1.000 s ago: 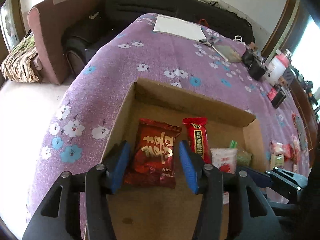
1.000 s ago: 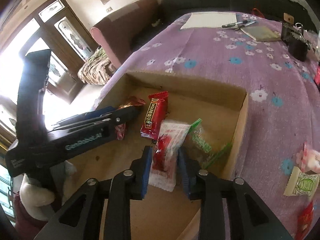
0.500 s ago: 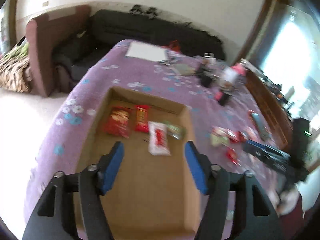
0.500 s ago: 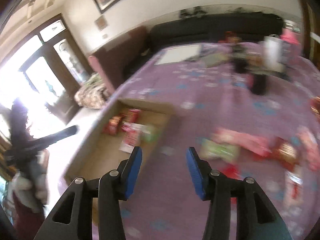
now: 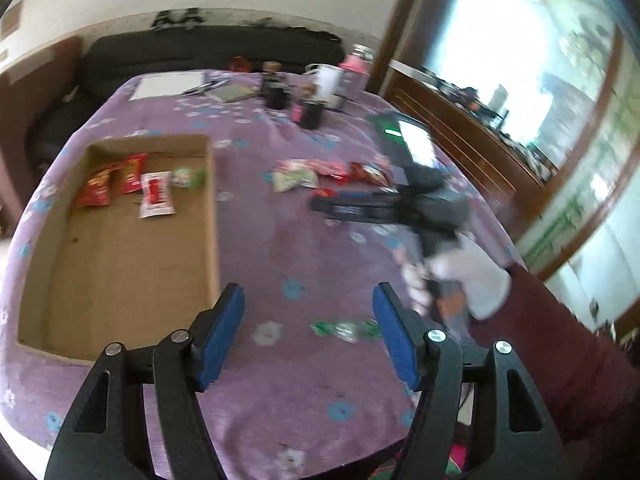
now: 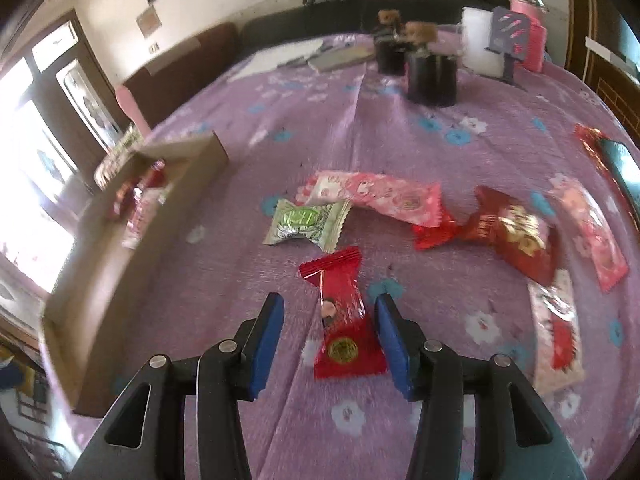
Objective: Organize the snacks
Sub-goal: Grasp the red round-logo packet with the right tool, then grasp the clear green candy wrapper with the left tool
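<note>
The purple floral tablecloth [image 5: 304, 248] filled most of both views, and the cardboard box [image 5: 212, 208] sat at the left of the left wrist view, open-topped, its long axis running from the lower left toward the upper middle of the frame. The left gripper [image 5: 308, 332] hovered low in that frame over bare cloth just right of the box's near corner, its blue pads spread wide with nothing between them. The right gripper [image 6: 330, 336], seen at the bottom centre of its own view, pointed forward and down at the cloth, jaws parted on either side of a red snack packet [image 6: 344, 316] without clearly touching it. That packet lay flat, its long axis running from the upper left down toward the gripper, crimped end farthest away, a gold round emblem near the close end. Above it, mid-frame, lay a green-and-white packet [image 6: 304, 222], a long pink packet [image 6: 380, 196] angled down to the right, and a dark red packet [image 6: 508, 232]. Inside the box, at its far end, four packets lay in a row: two red, one white with red print [image 5: 156, 196], one green.
</note>
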Demonstrator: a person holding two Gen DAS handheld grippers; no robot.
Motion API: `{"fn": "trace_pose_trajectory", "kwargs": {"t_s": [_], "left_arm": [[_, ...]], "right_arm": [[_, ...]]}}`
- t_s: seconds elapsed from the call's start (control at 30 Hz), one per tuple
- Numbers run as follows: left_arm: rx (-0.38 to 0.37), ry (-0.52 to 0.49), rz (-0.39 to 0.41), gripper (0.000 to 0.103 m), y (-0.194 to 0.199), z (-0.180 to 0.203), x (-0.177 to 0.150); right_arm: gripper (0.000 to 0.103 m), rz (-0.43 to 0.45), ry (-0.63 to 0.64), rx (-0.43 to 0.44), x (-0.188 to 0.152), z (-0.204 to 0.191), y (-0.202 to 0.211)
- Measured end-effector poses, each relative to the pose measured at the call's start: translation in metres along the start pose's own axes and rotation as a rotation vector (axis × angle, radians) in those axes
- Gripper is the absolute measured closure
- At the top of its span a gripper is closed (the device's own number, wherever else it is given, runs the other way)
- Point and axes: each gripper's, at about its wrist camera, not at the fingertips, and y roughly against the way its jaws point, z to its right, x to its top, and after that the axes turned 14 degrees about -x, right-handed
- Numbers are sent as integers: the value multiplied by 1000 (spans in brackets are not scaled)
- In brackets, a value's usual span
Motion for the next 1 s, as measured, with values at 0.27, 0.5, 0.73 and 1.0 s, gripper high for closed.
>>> {"fn": "trace_pose_trajectory", "kwargs": {"t_s": [0.27,0.5,0.73,1.0], "left_arm": [[-17,-182,-102,37,-48,35,-19],[19,-347,-214,37,-92,42,-28],[-6,-355,-332,64,-121,39,-36],[14,-361,-329,67,-116,54,-47]], "right_arm": [[84,-43,15,-9,-21,18,15],[84,-91,-45,89,-65,63,46],[83,-91,-84,106,-87,87,61],[83,-72,-106,123,-89,91,61]]}}
